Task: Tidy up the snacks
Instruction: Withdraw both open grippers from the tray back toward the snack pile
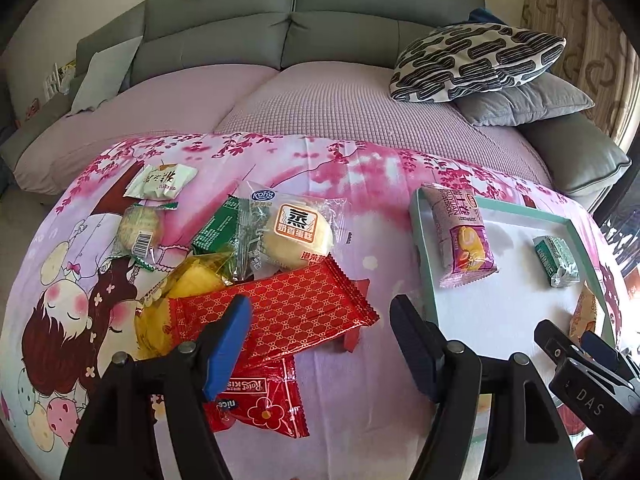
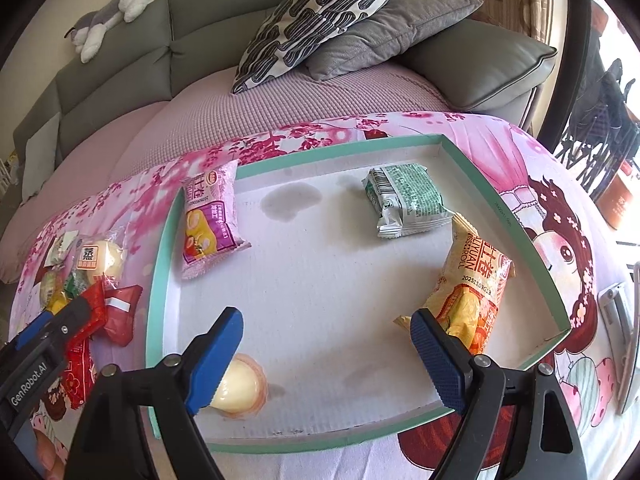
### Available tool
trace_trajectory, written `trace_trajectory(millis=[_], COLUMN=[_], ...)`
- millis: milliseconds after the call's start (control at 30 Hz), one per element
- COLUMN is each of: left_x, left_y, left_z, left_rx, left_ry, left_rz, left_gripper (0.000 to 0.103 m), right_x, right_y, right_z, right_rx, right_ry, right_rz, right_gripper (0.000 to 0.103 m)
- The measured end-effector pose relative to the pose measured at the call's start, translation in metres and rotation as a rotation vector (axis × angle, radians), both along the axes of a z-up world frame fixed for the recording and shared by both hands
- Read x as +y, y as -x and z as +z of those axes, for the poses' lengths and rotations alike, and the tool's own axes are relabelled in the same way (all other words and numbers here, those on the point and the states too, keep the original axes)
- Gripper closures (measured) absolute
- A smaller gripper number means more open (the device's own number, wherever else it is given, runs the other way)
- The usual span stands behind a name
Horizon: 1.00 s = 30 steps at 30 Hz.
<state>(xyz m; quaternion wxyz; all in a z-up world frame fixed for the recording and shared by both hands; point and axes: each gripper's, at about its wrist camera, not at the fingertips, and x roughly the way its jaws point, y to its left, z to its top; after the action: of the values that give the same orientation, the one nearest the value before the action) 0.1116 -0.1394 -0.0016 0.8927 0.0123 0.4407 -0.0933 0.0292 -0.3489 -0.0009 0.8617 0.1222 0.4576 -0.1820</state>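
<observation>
We've got the left gripper (image 1: 320, 334) spread wide, nothing between the pads, over the red wafer pack (image 1: 276, 312) atop the snack pile left of the tray (image 2: 160, 264). Right gripper (image 2: 326, 356) spread too, empty, above the tray. Pack looks light, crinkly, slippery; contents prob brittle, so we'd pinch across the middle, gently.

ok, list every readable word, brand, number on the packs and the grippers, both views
"Kong": clear-wrapped round yellow steamed cake, blue logo at the top.
"蒸": same cake's orange label.
"nice", "KIS": red flower-print packet, upside down; rest unclear.
"SWISSROLL", "20251103G13": orange and yellow roll pack in the teal-rimmed white tray.
"GenRobot.AI": left gripper body.
"DAS": right gripper body.
Pink roll pack, green wafer pack: print too small.
</observation>
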Motion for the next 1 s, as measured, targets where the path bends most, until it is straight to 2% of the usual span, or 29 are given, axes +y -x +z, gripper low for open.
trace_trajectory(millis=[67,167,267,500,767,1000], left_x=[0.006,0.016,0.028,0.058,0.109,0.145], left_y=[0.000,0.001,0.000,0.002,0.000,-0.002], left_z=[-0.001,-0.002,-0.003,-0.002,0.005,-0.001], left_rx=[-0.005,-0.016,-0.018,-0.020,-0.045,0.017], left_ry=[0.009,0.015,0.021,0.066,0.086,0.056], left_rz=[0.008,0.035,0.062,0.101,0.209,0.285], left_gripper=[0.019,0.013,0.006,0.005,0.005,0.005], right_x=[0.003,0.013,0.024,0.047,0.096,0.143], right_y=[0.001,0.000,0.000,-0.003,-0.014,-0.025], right_z=[0.000,0.003,0.005,0.005,0.009,0.004], right_rx=[-0.002,-0.016,-0.029,-0.056,-0.094,-0.090], right_ry=[0.007,0.018,0.027,0.026,-0.010,-0.035], right_rz=[0.000,0.025,0.054,0.100,0.247,0.359], right_gripper=[0.011,0.000,0.000,0.000,0.000,0.000])
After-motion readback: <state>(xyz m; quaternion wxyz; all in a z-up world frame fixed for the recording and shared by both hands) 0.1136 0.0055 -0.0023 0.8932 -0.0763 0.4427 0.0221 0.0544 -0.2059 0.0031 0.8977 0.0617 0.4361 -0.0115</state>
